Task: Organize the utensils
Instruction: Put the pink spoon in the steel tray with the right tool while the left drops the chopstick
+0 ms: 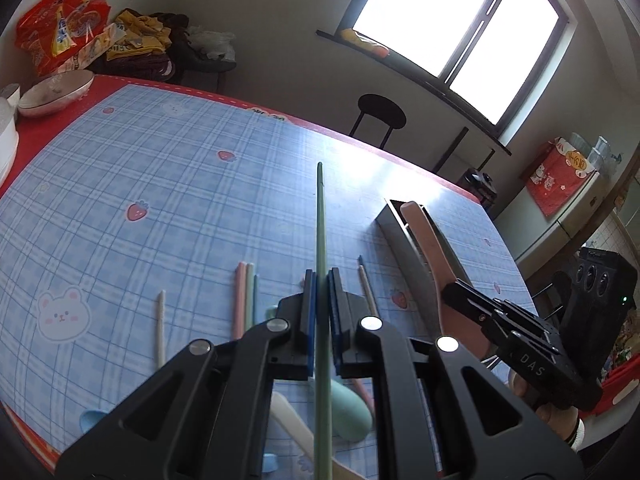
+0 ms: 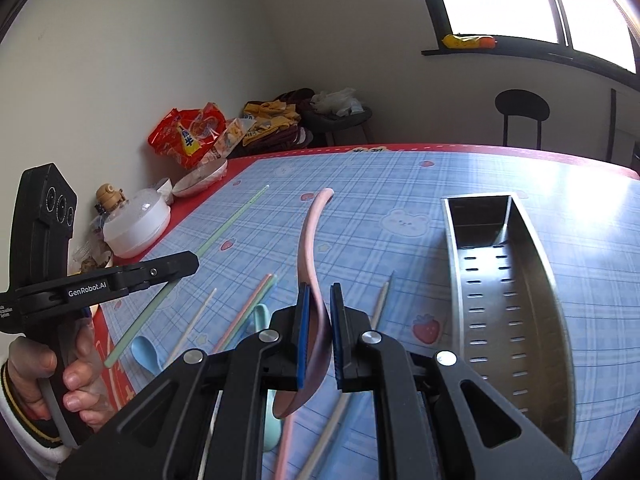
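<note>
1. We see the left gripper (image 1: 322, 300) clamped tight on a thin matte green chopstick (image 1: 321, 216); the stick runs straight up through centre frame, lifted above the table.
2. The right gripper (image 2: 318, 320) is closed on a pink spoon (image 2: 310, 240) at the bowl end, with the smooth curved handle arching up to centre frame.
3. The steel caddy (image 2: 516, 300) is a long rectangular trough, shiny, with slotted holes in its base. It sits right of centre in the right wrist view, on the table, near the spoon but apart from it.
4. The tablecloth (image 1: 160, 184) is glossy blue plaid with strawberry and bear prints and a red border.
5. Loose on the cloth, lower centre: pink chopstick (image 1: 239, 300), white chopstick (image 1: 161, 328), mint spoon (image 1: 350, 412), blue spoon (image 2: 146, 350), all plastic-looking.
6. Upper left of the left wrist view: white bowl (image 1: 54, 92), crinkly red snack bags (image 1: 60, 36).
7. A round black stool (image 1: 380, 114) stands behind the table under the bright window.
</note>
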A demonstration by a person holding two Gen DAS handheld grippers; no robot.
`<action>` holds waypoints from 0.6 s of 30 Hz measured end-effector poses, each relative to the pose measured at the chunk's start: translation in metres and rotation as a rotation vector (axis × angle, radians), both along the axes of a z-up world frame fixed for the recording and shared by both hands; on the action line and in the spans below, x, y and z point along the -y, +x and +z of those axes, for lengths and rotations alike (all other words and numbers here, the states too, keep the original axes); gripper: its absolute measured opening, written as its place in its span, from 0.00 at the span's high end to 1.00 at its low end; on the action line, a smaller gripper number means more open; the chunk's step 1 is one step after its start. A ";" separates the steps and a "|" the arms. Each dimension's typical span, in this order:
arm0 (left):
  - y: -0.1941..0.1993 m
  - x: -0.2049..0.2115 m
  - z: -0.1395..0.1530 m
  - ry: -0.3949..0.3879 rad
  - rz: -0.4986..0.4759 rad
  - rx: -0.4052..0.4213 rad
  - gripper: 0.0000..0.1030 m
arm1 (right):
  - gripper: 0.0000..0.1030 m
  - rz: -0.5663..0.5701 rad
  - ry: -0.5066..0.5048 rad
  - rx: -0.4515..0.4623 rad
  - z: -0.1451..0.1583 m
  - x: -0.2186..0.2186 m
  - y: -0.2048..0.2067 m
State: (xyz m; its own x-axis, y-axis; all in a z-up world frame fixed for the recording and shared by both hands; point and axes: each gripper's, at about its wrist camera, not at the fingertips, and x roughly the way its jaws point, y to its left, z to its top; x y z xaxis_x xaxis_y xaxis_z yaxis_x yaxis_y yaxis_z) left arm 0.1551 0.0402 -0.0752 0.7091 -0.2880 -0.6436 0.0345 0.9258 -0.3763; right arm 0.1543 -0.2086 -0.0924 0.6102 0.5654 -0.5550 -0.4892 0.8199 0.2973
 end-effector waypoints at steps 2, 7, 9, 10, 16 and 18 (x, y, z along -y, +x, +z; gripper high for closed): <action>0.009 0.023 0.005 0.002 -0.025 0.004 0.90 | 0.90 -0.030 -0.009 -0.001 -0.002 0.022 0.004; 0.039 0.083 0.010 0.014 -0.078 0.000 0.90 | 0.90 -0.085 -0.015 -0.032 -0.012 0.070 0.016; 0.052 0.104 0.005 0.001 -0.086 -0.021 0.90 | 0.90 -0.089 -0.018 -0.051 -0.017 0.082 0.021; 0.059 0.114 0.002 -0.011 -0.090 -0.033 0.90 | 0.90 -0.092 -0.021 -0.057 -0.019 0.087 0.023; 0.098 0.160 -0.019 -0.070 -0.092 -0.109 0.90 | 0.90 -0.155 -0.038 -0.101 -0.035 0.106 0.033; 0.108 0.170 -0.027 -0.084 -0.080 -0.133 0.90 | 0.90 -0.158 -0.042 -0.125 -0.041 0.107 0.036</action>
